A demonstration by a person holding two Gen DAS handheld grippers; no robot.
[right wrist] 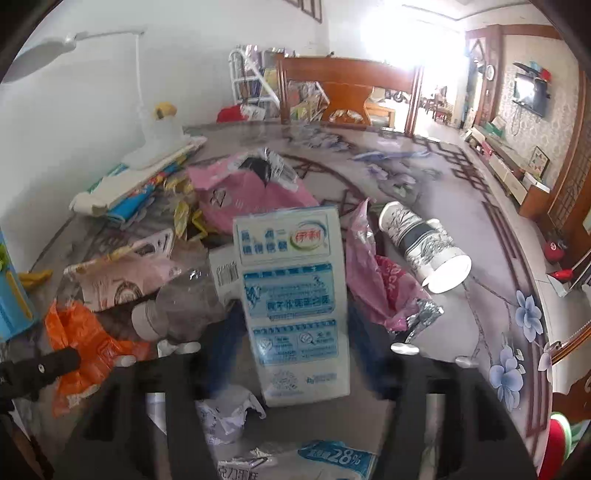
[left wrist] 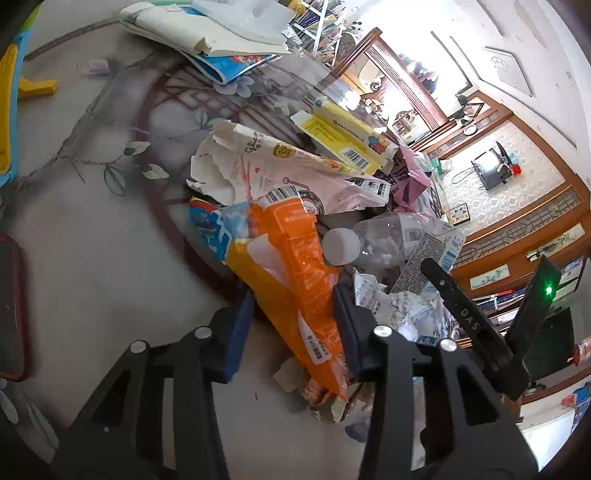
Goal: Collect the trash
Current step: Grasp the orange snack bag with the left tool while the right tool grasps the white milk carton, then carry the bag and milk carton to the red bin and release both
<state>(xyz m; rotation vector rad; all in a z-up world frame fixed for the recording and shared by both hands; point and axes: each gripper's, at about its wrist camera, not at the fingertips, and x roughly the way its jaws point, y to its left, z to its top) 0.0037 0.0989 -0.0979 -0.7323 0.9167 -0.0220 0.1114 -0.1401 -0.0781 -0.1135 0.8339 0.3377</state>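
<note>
A heap of trash lies on the flower-patterned table (left wrist: 92,229). My left gripper (left wrist: 291,325) is open, its blue pads on either side of an orange plastic wrapper (left wrist: 291,266). Behind the wrapper lie a clear crushed bottle with a white cap (left wrist: 341,245), a torn pink-white paper bag (left wrist: 280,173) and a yellow carton (left wrist: 343,138). In the right wrist view my right gripper (right wrist: 295,332) is shut on a white and blue milk carton (right wrist: 295,295), held upright. The orange wrapper (right wrist: 81,343) and the bottle (right wrist: 173,310) lie to its left.
Two stacked paper cups (right wrist: 424,243) lie on their side to the right. Pink foil bags (right wrist: 251,184) lie behind the carton, crumpled paper (right wrist: 229,413) and a blue-print wrapper (right wrist: 332,461) below it. Books (left wrist: 207,33) and a white lamp (right wrist: 147,122) stand at the table's far edge.
</note>
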